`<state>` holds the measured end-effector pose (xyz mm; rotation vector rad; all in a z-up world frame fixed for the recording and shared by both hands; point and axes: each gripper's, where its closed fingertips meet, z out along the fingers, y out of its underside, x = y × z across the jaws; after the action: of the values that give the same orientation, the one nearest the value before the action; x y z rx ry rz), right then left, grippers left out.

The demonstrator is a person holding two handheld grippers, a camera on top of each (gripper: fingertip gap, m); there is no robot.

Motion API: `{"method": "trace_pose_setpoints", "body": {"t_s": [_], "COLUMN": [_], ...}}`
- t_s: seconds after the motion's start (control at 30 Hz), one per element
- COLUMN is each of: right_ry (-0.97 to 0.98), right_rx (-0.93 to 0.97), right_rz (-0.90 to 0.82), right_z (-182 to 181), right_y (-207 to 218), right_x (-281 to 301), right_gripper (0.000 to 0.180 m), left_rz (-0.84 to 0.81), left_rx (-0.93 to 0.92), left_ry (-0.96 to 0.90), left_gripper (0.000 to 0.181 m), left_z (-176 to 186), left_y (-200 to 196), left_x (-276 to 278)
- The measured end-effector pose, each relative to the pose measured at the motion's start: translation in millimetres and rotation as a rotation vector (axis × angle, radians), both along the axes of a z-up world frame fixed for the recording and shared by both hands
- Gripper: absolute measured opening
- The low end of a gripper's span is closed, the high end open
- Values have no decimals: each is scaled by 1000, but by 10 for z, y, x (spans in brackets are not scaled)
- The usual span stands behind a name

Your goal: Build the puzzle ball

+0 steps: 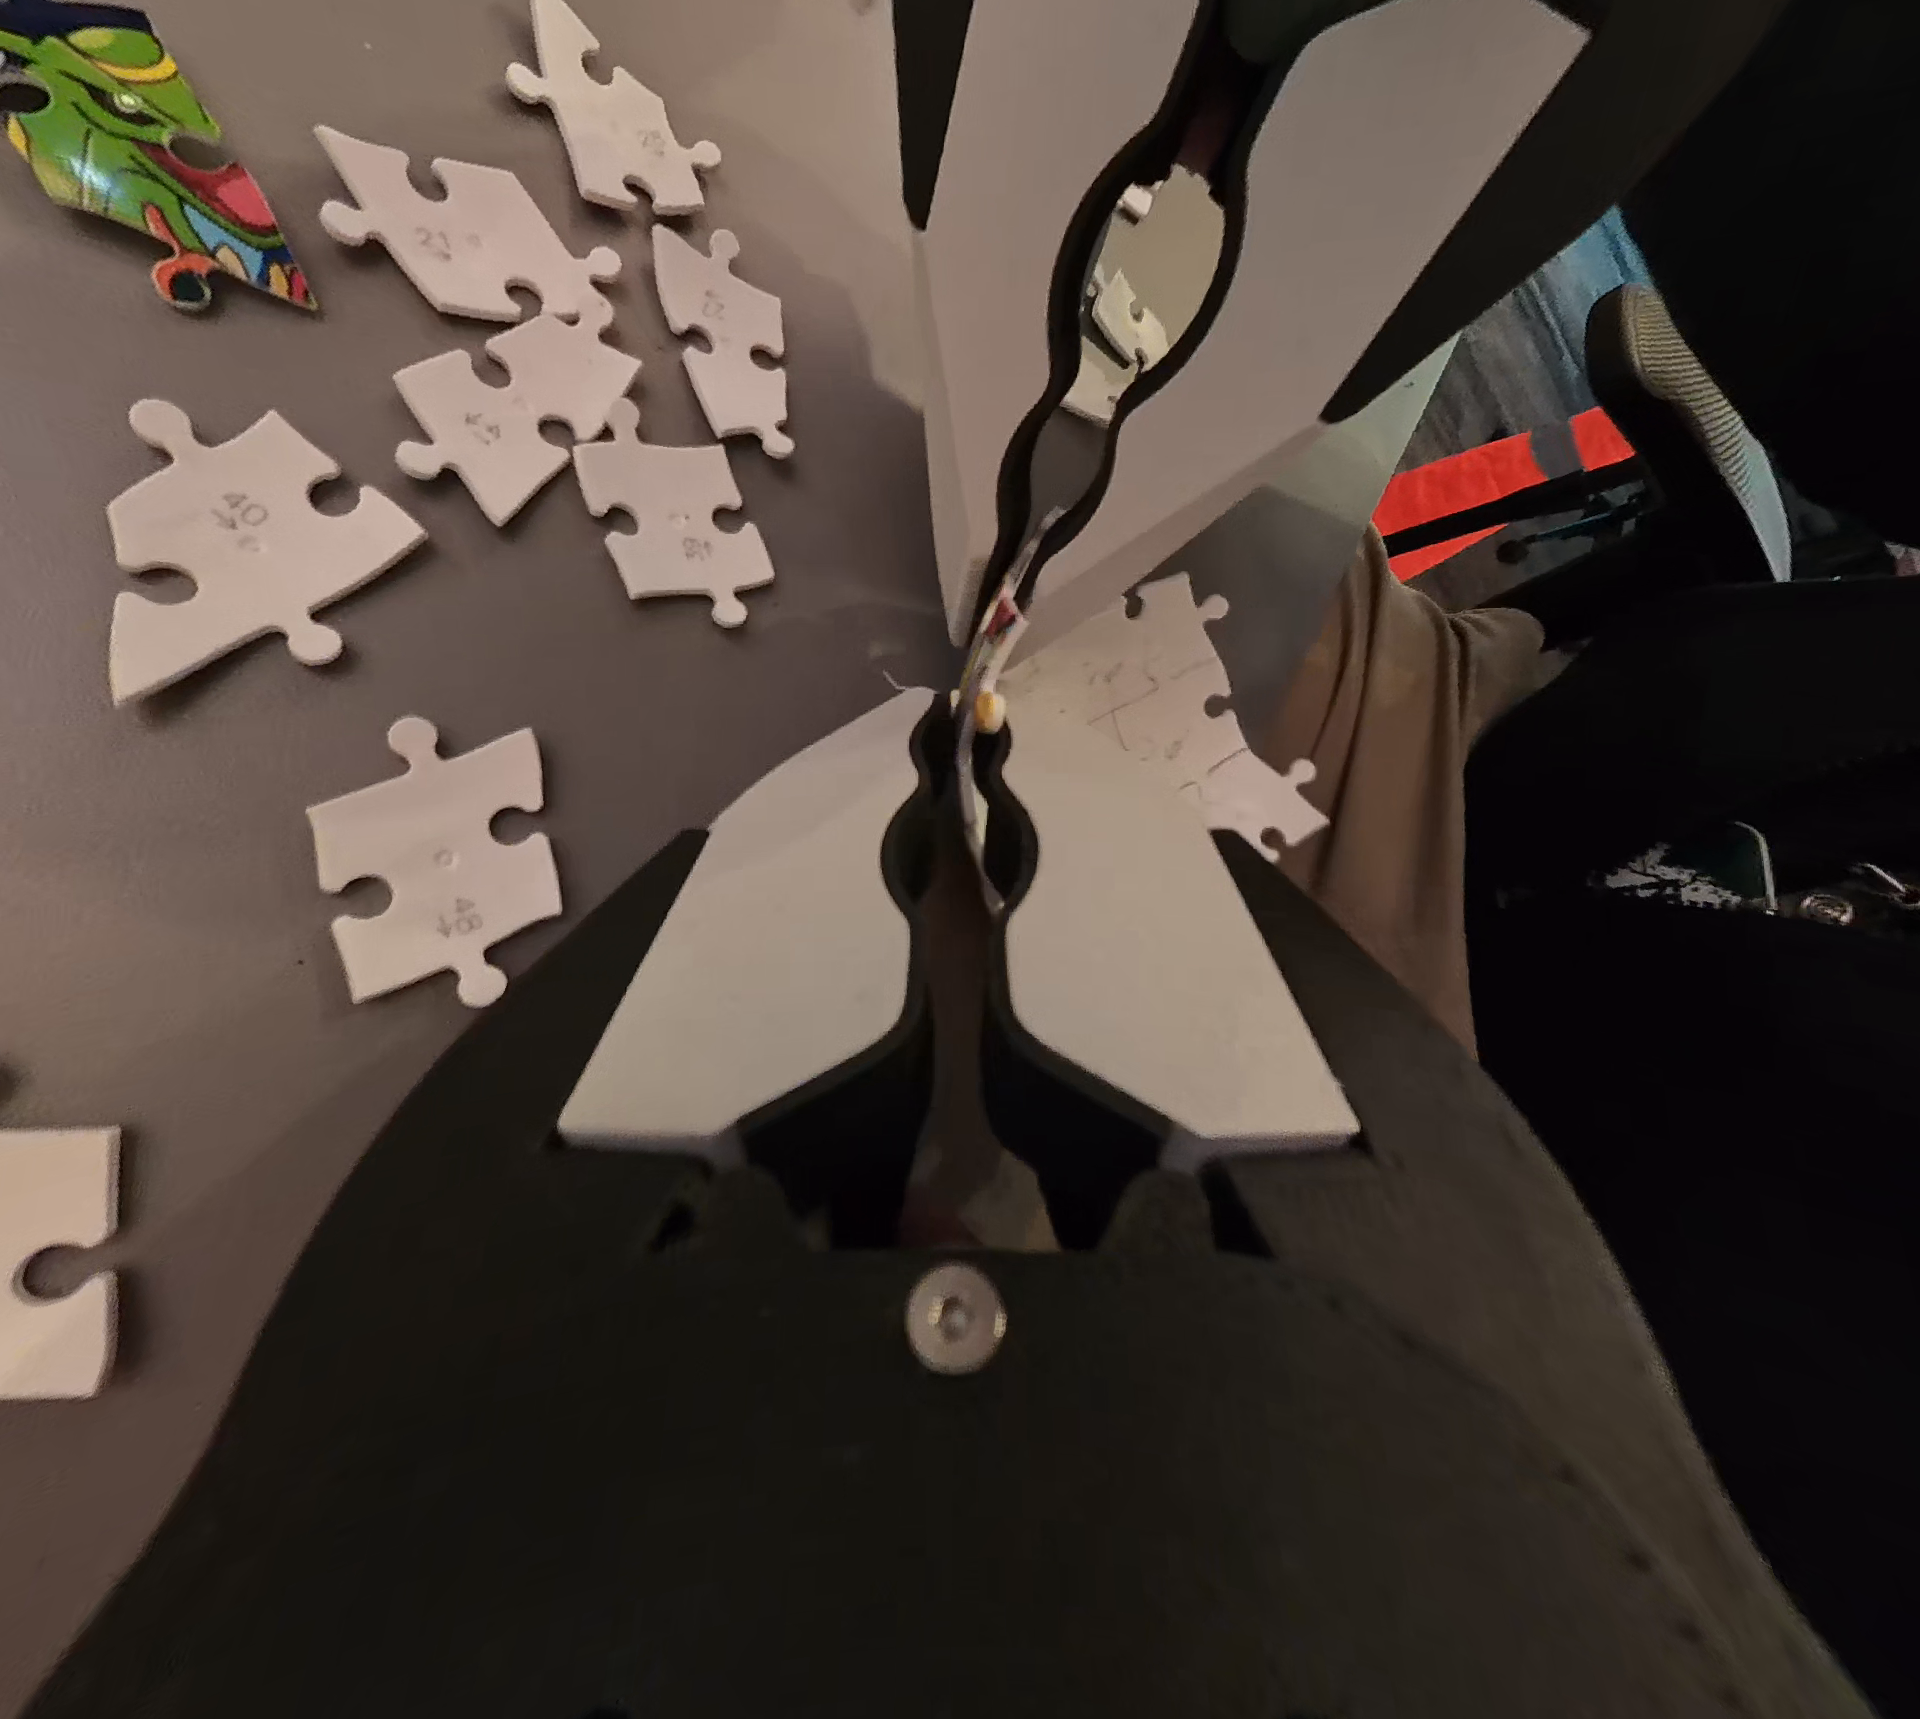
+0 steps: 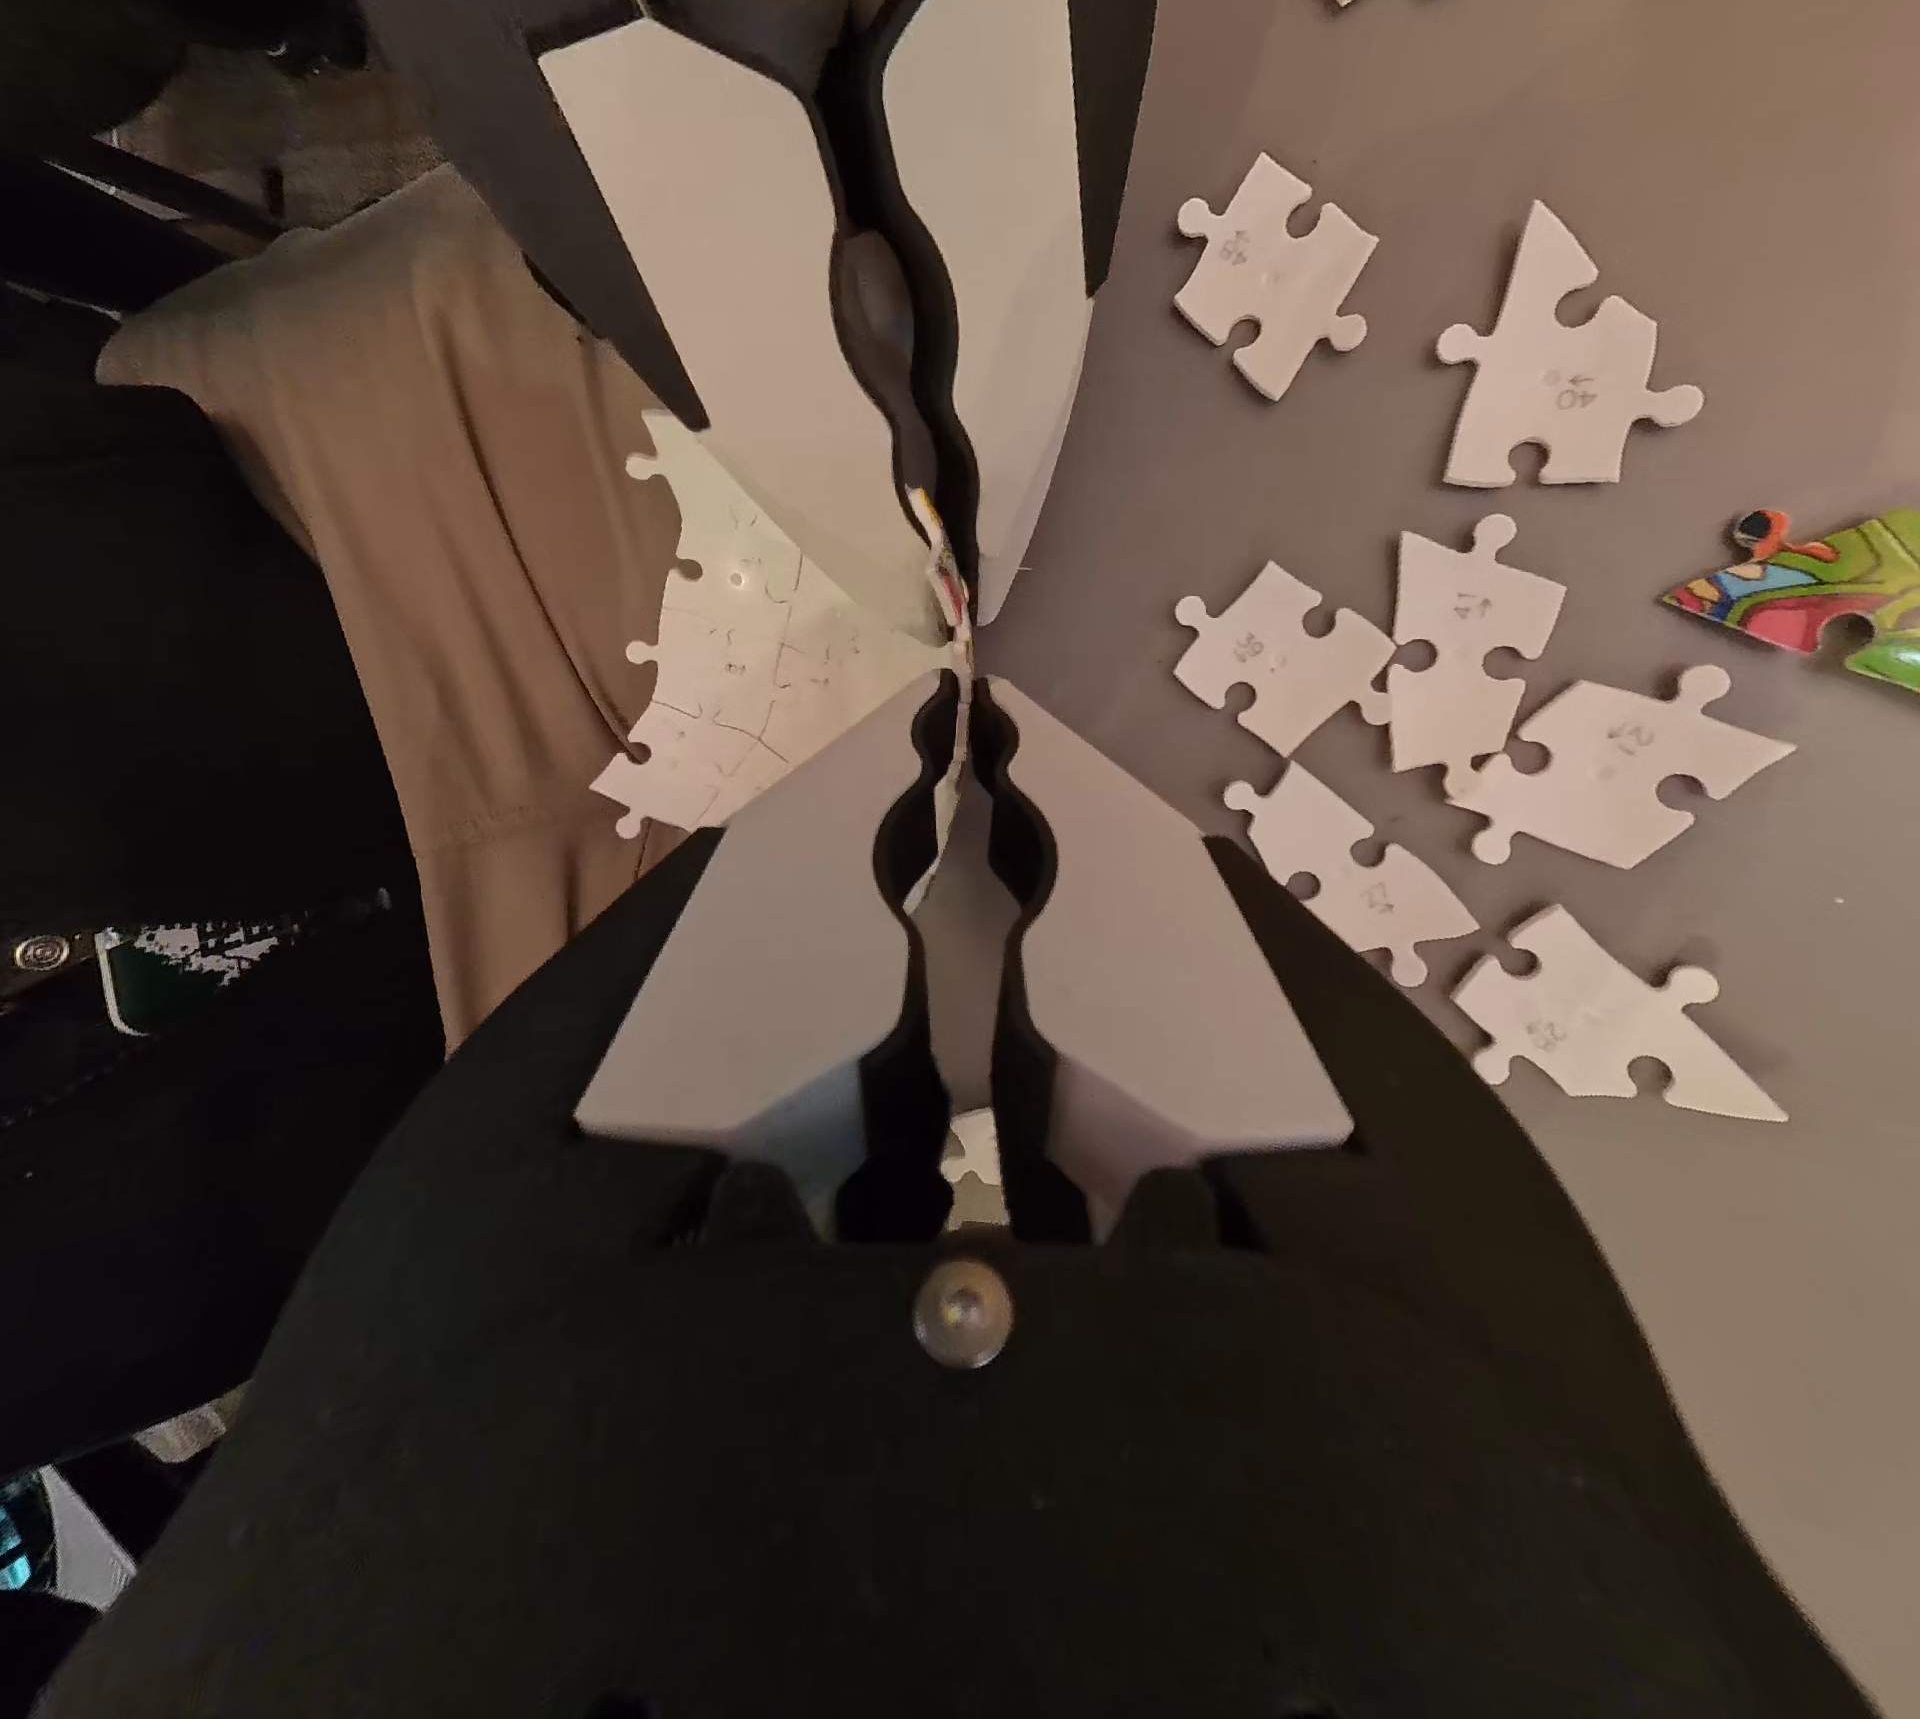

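Left wrist view has the left gripper [image 1: 966, 734] tip to tip with the right gripper [image 1: 1003, 620], both sets of fingers pinching the joined puzzle section [image 1: 1195, 713] edge-on, held up past the rim of the grey worktop [image 1: 312, 1098]. Its white underside fans out to one side, over a person's tan trousers [image 1: 1382, 734]. Loose white pieces [image 1: 468, 235] lie face-down on the worktop, one colourful piece [image 1: 135, 142] face-up. Right wrist view mirrors this: right gripper [image 2: 971, 713], left gripper [image 2: 951, 589], section [image 2: 727, 661].
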<state>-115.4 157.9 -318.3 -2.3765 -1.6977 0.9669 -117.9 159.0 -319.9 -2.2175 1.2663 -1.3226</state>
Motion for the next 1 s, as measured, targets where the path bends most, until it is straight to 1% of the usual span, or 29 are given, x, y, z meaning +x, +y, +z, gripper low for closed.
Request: {"method": "trace_pose_setpoints", "body": {"t_s": [0.13,0.33,0.4,0.43,0.5,0.63,0.7,0.9,1.0], "right_ry": [3,37,44,44,43,45,53,102,137], "right_rx": [-16,-32,-30,-31,-32,-32,-28,-8,20], "right_rz": [-3,-14,-22,-24,-25,-36,-42,-96,-133], "right_z": [3,-3,-1,-3,-3,5,11,130,253], "right_y": [-13,-38,-25,-23,-21,-5,3,60,71], "right_x": [12,-3,-7,-3,1,-5,-10,35,123], "right_gripper": [0,0,0,0,0,0,1,23,24], "left_rz": [-30,-49,-61,-51,-50,-44,-46,-23,-23], "left_rx": [32,24,16,18,23,33,28,27,24], "left_ry": [7,13,36,37,50,49,43,51,45], "left_gripper": [3,4,19,20,16,18,11,8,10], "left_z": [11,9,-12,-16,-39,-30,-33,-50,-35], "left_y": [-17,-50,-75,-62,-59,-49,-60,-21,-27], "left_x": [10,-10,-67,-89,-124,-93,-74,-90,-88]}}
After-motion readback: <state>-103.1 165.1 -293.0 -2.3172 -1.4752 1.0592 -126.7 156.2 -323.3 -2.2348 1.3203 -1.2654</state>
